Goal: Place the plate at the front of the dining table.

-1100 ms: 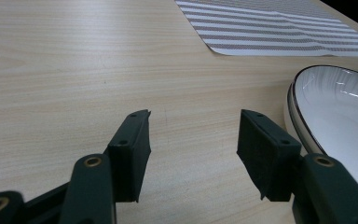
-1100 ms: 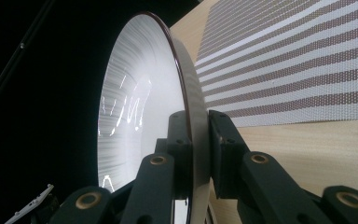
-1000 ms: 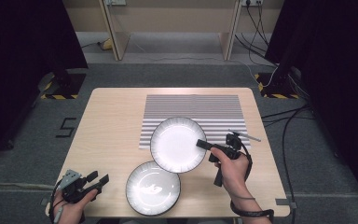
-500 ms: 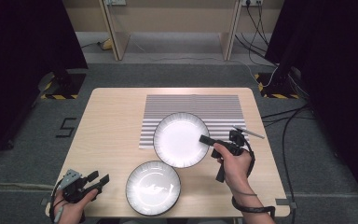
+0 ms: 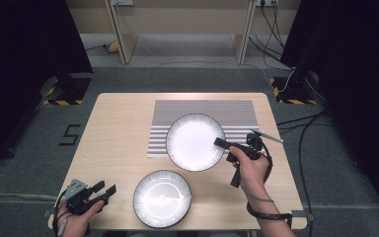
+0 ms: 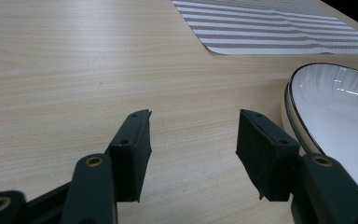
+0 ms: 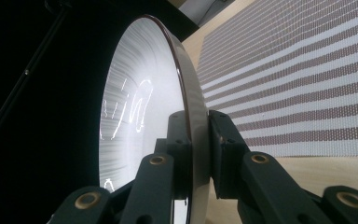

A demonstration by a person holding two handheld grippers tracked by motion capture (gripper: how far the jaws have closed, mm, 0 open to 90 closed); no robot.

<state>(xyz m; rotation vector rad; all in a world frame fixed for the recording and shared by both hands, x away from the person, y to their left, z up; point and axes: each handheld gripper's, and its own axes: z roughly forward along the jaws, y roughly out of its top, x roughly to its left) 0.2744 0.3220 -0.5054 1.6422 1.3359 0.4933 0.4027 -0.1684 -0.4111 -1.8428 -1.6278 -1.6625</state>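
Note:
A white plate with a dark rim (image 5: 193, 141) lies partly over the striped placemat (image 5: 202, 111) in the high view. My right gripper (image 5: 220, 143) is shut on its right edge; in the right gripper view the plate's rim (image 7: 186, 88) is pinched between both pads (image 7: 219, 140). A second white plate (image 5: 162, 198) sits near the table's front edge, and its rim (image 6: 303, 130) shows at the right of the left gripper view. My left gripper (image 5: 107, 189) rests open at the front left corner, its jaws apart over bare wood (image 6: 193, 140).
The wooden table (image 5: 123, 138) has bare wood on its left half. A pen-like object (image 5: 266, 136) lies by the right edge behind my right hand. Cables and dark stands surround the table on the floor.
The right gripper and the plate it holds have shifted slightly toward the back and right, further onto the placemat. The left gripper has stayed put.

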